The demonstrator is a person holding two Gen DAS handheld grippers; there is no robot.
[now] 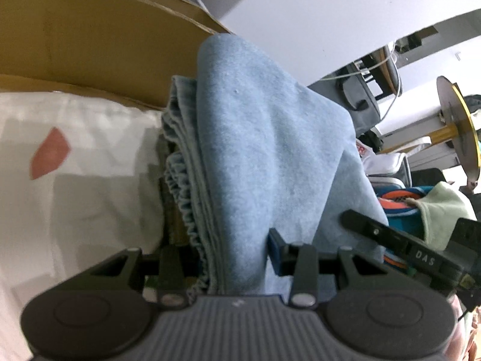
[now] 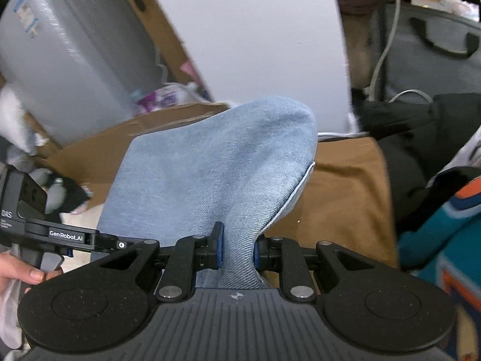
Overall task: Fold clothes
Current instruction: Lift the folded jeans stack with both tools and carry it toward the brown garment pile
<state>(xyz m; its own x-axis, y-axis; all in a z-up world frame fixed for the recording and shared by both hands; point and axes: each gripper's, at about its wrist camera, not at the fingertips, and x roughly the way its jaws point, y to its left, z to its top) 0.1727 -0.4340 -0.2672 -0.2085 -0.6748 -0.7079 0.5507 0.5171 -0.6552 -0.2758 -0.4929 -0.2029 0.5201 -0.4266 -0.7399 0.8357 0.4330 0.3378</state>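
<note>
Jeans point(image 1: 264, 150) hang bunched between 2 grippers, running toward 12 o'clock from each. Left gripper point(image 1: 237, 258) clamps the thick folded waistband; right gripper point(image 2: 237, 248) pinches a thinner fold. Cardboard box point(image 1: 90, 36) sits at 11 o'clock, nearer the left.

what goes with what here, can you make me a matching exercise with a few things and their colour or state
Things:
1. denim garment
2. cardboard box
3. right gripper
4. white cloth

States:
a. brown, flaps open
b. bears a pink patch
c. light blue, bunched and folded over
d. shut on the fabric

Pairs: 1-c, 2-a, 3-d, 4-b
</note>
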